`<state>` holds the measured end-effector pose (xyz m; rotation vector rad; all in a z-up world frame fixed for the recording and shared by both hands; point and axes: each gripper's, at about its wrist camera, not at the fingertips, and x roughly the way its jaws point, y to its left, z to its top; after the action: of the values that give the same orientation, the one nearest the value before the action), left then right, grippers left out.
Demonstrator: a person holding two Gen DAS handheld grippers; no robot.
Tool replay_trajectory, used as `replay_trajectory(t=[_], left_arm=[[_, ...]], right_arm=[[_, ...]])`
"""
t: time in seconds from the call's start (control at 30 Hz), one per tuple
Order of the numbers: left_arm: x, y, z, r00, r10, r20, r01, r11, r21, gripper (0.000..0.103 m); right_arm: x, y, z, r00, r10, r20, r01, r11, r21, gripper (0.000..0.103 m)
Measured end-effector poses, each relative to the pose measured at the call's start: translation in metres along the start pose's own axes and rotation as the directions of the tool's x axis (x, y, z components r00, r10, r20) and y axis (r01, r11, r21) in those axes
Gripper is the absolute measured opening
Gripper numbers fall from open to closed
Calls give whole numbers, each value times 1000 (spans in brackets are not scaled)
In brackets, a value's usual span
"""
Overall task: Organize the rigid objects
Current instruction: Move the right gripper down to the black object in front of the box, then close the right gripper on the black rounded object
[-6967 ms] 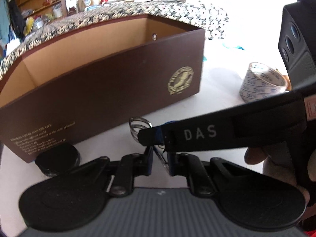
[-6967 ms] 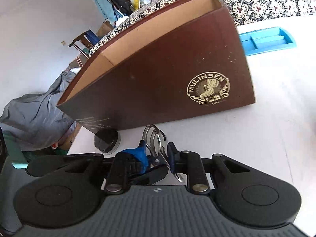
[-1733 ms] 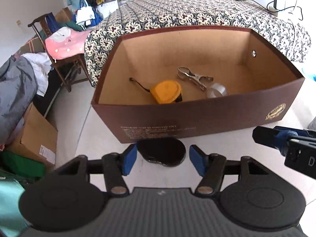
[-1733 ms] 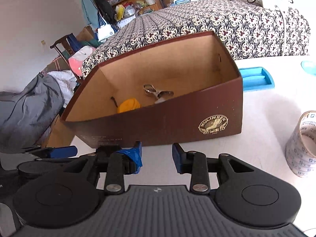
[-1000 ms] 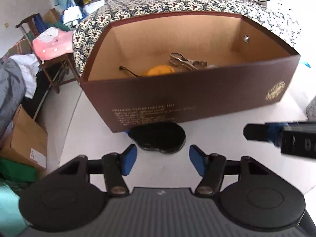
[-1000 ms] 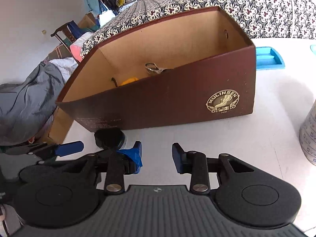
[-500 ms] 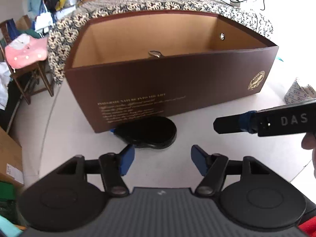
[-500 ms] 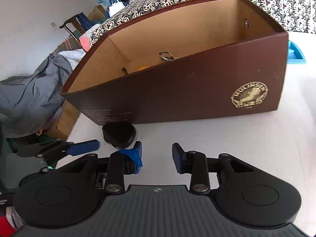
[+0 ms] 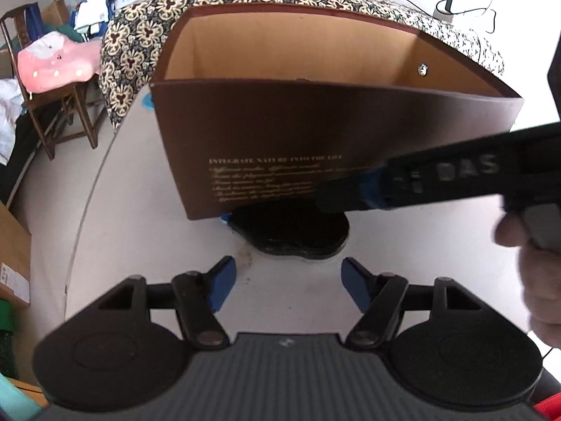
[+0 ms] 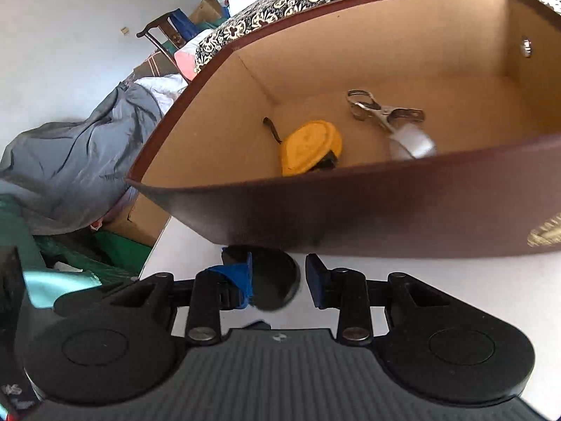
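Now both tongs spread wide at the black disc [image 9: 291, 233]
Left tongs [image 9: 284, 282] face it; right tongs [image 10: 278, 282] straddle it below the brown box [image 10: 385, 210]

A wooden chair [image 9: 52, 119] with a pink cushion [image 9: 56, 59] stands far left of the claw. A patterned bedspread [image 9: 140, 35] lies ahead; grey cloth [image 10: 80, 154] heaps left.

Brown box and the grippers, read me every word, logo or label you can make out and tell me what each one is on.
"INTEGRATE NATURE INTO THE LIFE": gold heading on the front of the brown box.
Gold lines under that heading: too small and blurred to read.
"DAS": white letters on the right gripper, blurred but legible.
Gold emblem on the box front, right wrist view: cut off and blurred, unreadable.
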<state>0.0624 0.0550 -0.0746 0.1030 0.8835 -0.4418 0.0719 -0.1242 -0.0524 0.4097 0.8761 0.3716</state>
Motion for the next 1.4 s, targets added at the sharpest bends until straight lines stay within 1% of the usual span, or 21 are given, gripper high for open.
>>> replay_trajectory(t=[0.1,0.2,0.33,0.43,0.57,0.77,0.93,1.07,1.1,1.13,1.2,1.23,1.3,1.4], left_arm=[[-1,2,-1,1000,0,3,0,1000,3,74],[-1,2,-1,1000,6,6,-6,1000,10,75],[-1,2,-1,1000,6,11,-6,1000,8,75],[-1,2,-2,1000,16,11,-16,1000,9,76],[-3,0,-6,1000,5,11,-5,1000,19,76],[-4,-16,-13,1000,-4,17,2,997,81,75],[-3,-20,-13,1000,-7,20,5,996,94,76],[0,-20,-10,1000,15,21,-17,996,86,77],[0,-21,-10,1000,23,21,-24,996,85,76],[1,-22,-9,999,29,23,-31,996,86,69],[2,-24,-8,999,41,26,-43,996,78,66],[2,-24,-9,999,45,30,-47,996,71,62],[1,-23,-9,999,42,31,-44,997,58,62],[0,-27,-9,999,43,28,-45,997,63,62]], right_arm=[[6,-3,0,1000,19,-20,-18,999,31,16],[7,-2,-3,999,34,-37,-33,999,29,16],[3,2,-9,991,110,-80,-107,994,35,16],[0,5,-15,986,133,-104,-130,991,29,16],[-10,6,-23,986,129,-106,-132,991,-13,16],[-21,0,-26,988,113,-108,-119,992,-48,16],[-23,-9,-21,996,71,-58,-73,997,-22,16],[-12,-11,-20,994,89,-65,-89,996,1,16],[-9,-10,-20,993,93,-69,-92,996,8,16],[-6,-8,-21,992,102,-72,-101,995,13,15],[-6,-4,-24,993,98,-60,-99,995,-6,14],[-7,-2,-26,994,93,-57,-94,995,-22,14],[-10,-1,-27,994,91,-55,-93,995,-40,11],[-17,-2,-32,996,81,-48,-83,995,-51,9]])
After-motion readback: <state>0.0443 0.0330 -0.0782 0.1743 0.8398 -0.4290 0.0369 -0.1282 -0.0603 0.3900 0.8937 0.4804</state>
